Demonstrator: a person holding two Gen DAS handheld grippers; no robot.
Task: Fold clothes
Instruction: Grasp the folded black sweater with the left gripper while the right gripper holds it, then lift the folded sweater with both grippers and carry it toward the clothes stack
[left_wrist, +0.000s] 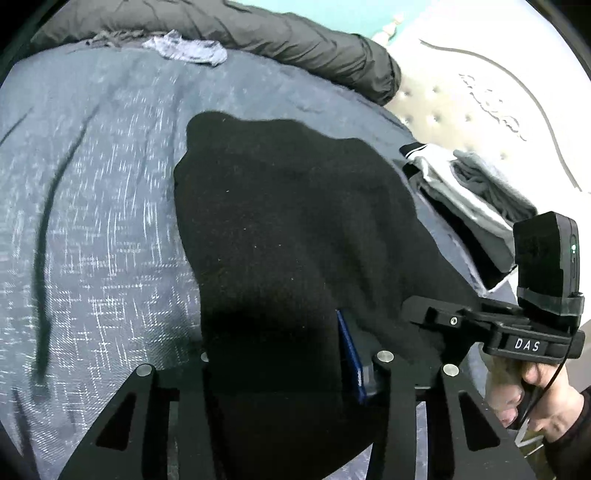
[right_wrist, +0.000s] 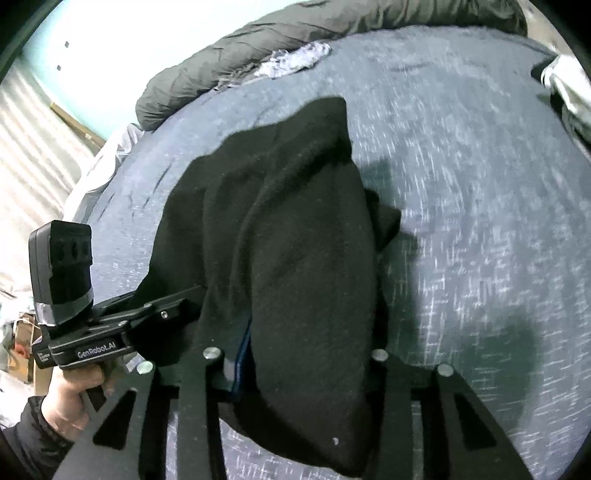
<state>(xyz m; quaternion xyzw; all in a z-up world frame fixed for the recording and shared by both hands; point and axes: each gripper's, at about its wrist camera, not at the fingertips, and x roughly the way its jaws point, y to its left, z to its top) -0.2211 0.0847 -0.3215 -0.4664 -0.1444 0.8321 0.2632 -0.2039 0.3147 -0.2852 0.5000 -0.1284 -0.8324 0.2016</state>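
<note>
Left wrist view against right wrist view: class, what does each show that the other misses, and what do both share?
Only the left wrist view shows the pale tufted headboard and the right gripper in a hand. Only the right wrist view shows the striped wall, floor clutter and the left gripper. Both show the black garment bunched between the jaws, the blue-grey bedcover, the dark duvet and a pale rag.

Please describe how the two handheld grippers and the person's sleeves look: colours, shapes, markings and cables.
Both grippers are black, with flat angular finger frames, round silver bolts and a blue pad on one finger. The right gripper carries a boxy black module with a green light, white letters "DAS" and a thin black cable. The left gripper reads "GenRobot.AI", its module taped grey. Both sleeves are dark.
</note>
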